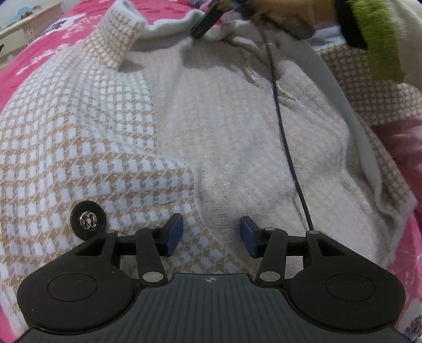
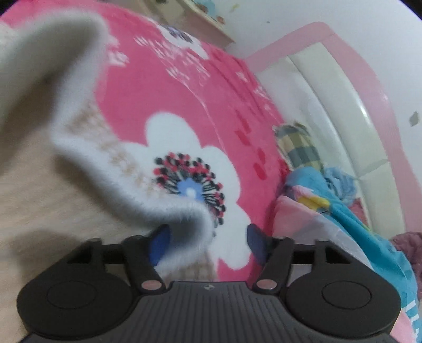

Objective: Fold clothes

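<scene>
Left gripper (image 1: 211, 234): jaws apart, nothing between the pads, hovering low over the front edge of the cardigan (image 1: 216, 124), just beside a metal button (image 1: 87, 220). Probably poised to pinch that edge for a fold; judgement only.

Right gripper (image 2: 205, 244): jaws wide, fuzzy grey hem (image 2: 184, 219) draped across the gap and against the left pad. Not clamped; whether about to close or just released, cannot tell. Also seen from the left wrist view at the far collar end, held by a hand (image 1: 269, 12).

Cardigan lying opened on the pink blanket (image 2: 163, 87), plain lining up, checked front panels turned in at both sides, one sleeve (image 1: 116, 37) raised. Partly gathered, not a finished fold.

Bundle of other clothes (image 2: 329, 195) by the headboard (image 2: 343, 110), well apart.
</scene>
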`<action>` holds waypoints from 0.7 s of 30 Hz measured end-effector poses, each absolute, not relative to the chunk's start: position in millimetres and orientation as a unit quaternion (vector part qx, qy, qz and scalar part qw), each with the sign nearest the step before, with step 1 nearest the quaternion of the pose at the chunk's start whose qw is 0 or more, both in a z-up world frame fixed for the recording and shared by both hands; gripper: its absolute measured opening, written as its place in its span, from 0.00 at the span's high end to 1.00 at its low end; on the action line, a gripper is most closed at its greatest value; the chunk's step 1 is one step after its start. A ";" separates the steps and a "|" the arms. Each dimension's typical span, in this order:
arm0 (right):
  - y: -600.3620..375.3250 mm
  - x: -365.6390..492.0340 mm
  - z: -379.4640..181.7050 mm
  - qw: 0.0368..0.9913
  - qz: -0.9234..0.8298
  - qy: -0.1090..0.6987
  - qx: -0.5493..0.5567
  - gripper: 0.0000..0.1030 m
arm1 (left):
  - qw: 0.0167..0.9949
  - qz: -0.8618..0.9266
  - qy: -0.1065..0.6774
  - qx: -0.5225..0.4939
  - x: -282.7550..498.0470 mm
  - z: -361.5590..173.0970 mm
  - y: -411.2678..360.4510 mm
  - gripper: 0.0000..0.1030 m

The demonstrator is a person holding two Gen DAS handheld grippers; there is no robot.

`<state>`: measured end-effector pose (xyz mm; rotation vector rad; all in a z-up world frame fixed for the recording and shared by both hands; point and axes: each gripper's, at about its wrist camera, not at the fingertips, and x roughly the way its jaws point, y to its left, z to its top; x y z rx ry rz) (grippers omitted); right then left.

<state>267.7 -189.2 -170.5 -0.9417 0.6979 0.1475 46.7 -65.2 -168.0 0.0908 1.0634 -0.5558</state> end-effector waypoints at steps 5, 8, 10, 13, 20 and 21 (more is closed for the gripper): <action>-209.3 227.7 -117.3 0.844 0.092 0.331 -0.412 0.32 | 0.828 -0.251 0.502 0.018 49.7 -164.2 -62.7 0.52; -225.7 194.2 -63.2 0.888 0.126 0.334 -0.291 0.32 | 0.830 -0.246 0.500 0.007 47.0 -160.3 -58.1 0.52; -242.5 177.3 -30.2 0.904 0.181 0.358 -0.149 0.32 | 0.832 -0.241 0.499 0.015 41.8 -158.8 -55.6 0.52; -249.6 178.5 -37.0 0.857 0.250 0.449 0.040 0.33 | 0.835 -0.233 0.498 0.027 33.9 -156.7 -51.8 0.52; -189.0 215.8 -140.9 0.809 0.239 0.516 0.147 0.43 | 0.841 -0.216 0.494 0.055 15.5 -151.8 -43.4 0.53; -185.4 220.9 -149.3 0.815 0.223 0.512 0.154 0.44 | 0.841 -0.216 0.493 0.057 12.9 -151.6 -43.3 0.54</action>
